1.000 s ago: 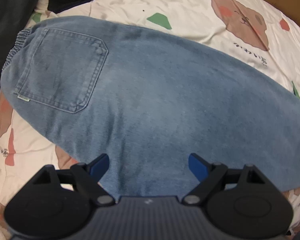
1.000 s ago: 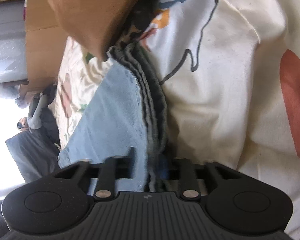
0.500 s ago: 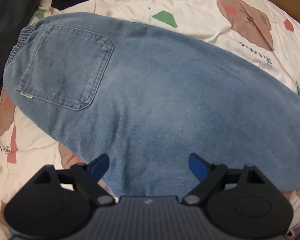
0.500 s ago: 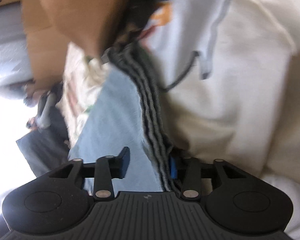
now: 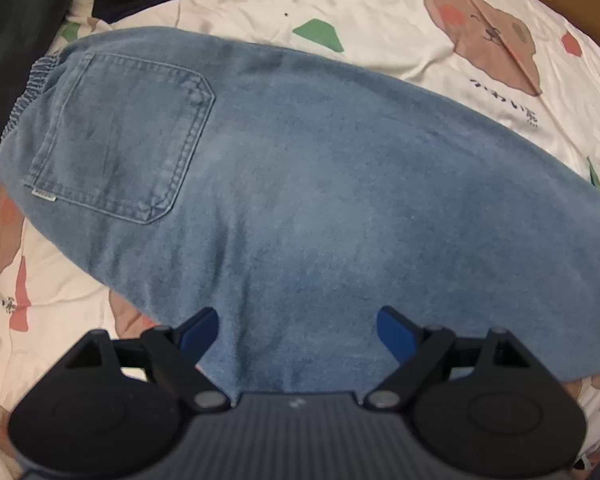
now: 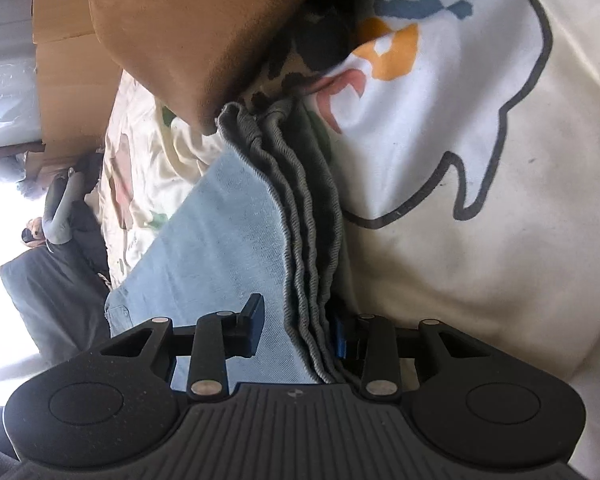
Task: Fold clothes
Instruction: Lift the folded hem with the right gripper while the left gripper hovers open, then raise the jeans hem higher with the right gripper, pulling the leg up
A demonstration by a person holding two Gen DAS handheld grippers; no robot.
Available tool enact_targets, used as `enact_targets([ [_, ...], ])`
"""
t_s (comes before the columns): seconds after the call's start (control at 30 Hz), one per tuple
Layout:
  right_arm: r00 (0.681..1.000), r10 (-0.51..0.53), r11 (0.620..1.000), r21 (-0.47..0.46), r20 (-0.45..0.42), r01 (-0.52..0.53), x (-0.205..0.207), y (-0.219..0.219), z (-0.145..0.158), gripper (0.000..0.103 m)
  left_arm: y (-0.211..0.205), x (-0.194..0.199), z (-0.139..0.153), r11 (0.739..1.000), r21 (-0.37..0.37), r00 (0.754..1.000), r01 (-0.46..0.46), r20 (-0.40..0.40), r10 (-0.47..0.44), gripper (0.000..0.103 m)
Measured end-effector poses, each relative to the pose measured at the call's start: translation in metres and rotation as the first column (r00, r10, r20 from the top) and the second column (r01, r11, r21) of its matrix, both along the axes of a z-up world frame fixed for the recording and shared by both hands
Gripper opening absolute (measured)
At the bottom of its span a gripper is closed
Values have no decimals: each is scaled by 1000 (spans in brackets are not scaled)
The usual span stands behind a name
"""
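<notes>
The blue jeans [image 5: 320, 200] are spread flat on a cartoon-printed bedsheet [image 5: 380, 12], back pocket [image 5: 120, 136] upward. The left gripper [image 5: 298, 336] is held above them with fingers wide apart and nothing between. The right gripper [image 6: 298, 330], whose fingers have just been closing, straddles the stacked hem edges [image 6: 308, 240]; contact cannot be told.

Dark Japanese characters on the bedsheet [image 5: 380, 4], unreadable tag on the jeans [image 5: 320, 184] pocket
</notes>
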State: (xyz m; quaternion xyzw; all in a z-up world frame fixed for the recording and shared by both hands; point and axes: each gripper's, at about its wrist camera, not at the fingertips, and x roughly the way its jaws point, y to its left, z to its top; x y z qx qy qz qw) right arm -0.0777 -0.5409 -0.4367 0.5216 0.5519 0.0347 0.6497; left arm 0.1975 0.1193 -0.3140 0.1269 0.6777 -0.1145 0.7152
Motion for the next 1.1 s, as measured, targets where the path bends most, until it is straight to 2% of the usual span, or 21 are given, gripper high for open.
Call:
enact_targets([
  [0.03,1000,13,1000,-10,4,-13,1,2,1,34,1,0,0,1000,-1,1000,-4,1,4,88],
  [0.1,998,57,997,-57,4,-56,1,8,7,16,2,1,1,1000,-1,1000,-11,3,11,88],
  [0.2,993,114,986,-124,1,-113,-1,13,17,11,4,1,-1,1000,-1,1000,-18,1,18,88],
  [0.37,979,205,952,-233,8,-197,2,26,44,9,3,1,-3,1000,-6,1000,-14,-3,14,88],
  [0.6,976,213,915,-340,-46,-216,6,44,67,9,2,4,-5,996,-61,998,-60,-31,58,88],
  [0.77,981,192,915,-360,-12,-183,5,52,93,8,-6,3,-6,996,-86,999,-38,-19,36,88],
  [0.93,986,159,927,-350,48,-132,6,55,124,8,-7,3,-12,990,-124,998,-62,-17,60,88],
  [1.1,983,154,919,-381,100,-105,6,66,160,8,-9,3,-16,994,-103,999,-48,-25,46,88],
])
